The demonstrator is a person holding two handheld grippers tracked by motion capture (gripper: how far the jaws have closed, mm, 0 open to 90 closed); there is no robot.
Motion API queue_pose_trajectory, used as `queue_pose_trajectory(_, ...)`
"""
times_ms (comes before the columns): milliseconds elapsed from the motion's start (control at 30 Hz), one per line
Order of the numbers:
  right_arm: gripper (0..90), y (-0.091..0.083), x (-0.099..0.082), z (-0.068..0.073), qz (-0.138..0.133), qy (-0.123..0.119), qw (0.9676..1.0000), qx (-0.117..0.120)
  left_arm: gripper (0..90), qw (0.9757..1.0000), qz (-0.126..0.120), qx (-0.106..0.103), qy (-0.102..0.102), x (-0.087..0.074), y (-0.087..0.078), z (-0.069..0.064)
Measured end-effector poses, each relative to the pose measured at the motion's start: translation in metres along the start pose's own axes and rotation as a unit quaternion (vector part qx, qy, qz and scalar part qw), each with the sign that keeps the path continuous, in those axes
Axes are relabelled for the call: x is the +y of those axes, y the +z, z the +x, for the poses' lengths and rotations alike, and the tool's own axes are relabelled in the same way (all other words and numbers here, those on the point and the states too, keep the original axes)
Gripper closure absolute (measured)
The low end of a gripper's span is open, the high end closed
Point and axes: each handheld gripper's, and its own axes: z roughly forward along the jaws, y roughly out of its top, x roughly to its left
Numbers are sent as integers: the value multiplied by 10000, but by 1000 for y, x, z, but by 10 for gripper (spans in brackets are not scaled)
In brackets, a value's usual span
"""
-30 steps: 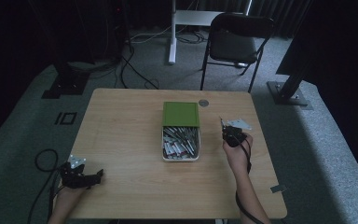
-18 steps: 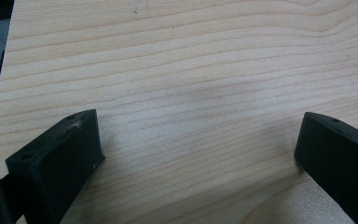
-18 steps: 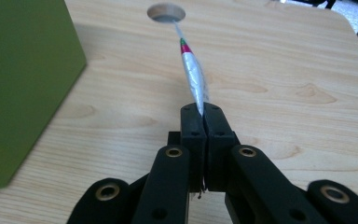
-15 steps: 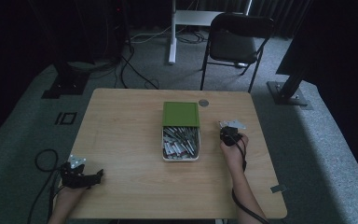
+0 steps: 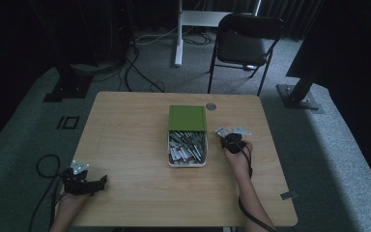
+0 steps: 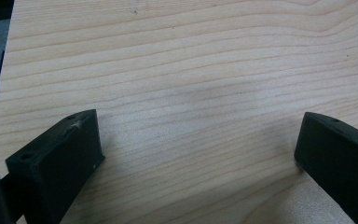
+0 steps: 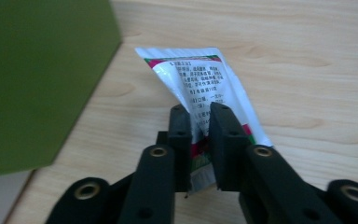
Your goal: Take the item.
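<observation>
A white sachet (image 7: 200, 79) with printed text and red and green stripes is pinched between the jaws of my right gripper (image 7: 199, 114), just above the wooden table (image 5: 125, 135). Beside it in the right gripper view rises the green lid (image 7: 37, 79). In the high view my right gripper (image 5: 233, 140) sits just right of the white box (image 5: 187, 150), which holds several sachets; its green lid (image 5: 187, 118) lies at its far end. My left gripper (image 5: 99, 181) rests at the table's front left corner. Its jaws (image 6: 198, 135) stand wide apart over bare wood.
A round grommet (image 5: 211, 106) is set in the table behind the lid. A folding chair (image 5: 244, 43) and a white desk leg (image 5: 178, 34) stand beyond the far edge. A cable (image 5: 46, 166) loops on the floor at the left.
My right gripper has shifted slightly left, closer to the box, with the sachet still in it. The left gripper has not moved.
</observation>
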Motion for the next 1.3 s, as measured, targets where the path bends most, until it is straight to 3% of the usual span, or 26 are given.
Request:
queue_pose_trajectory(267, 591, 4, -9, 5, -26, 106, 9983, 567, 14, 10000, -2, 1, 1, 0, 0, 0)
queue_pose_trajectory(400, 508, -2, -10, 4, -159, 118, 9973, 712, 14, 10000, -3, 1, 0, 0, 0, 0)
queue_pose_trajectory(600, 392, -17, -9, 1, -363, 35, 9970, 680, 14, 10000, -3, 1, 1, 0, 0, 0)
queue_pose_trajectory(900, 281, -33, -17, -6, -337, -90, 9981, 517, 14, 10000, -3, 1, 1, 0, 0, 0)
queue_pose_trajectory(1033, 205, -39, -24, -12, -378, 12, 9986, 373, 14, 10000, -3, 1, 1, 0, 0, 0)
queue_pose_trajectory(1300, 161, -49, -36, -26, -357, 137, 9992, 82, 14, 10000, -3, 1, 1, 0, 0, 0)
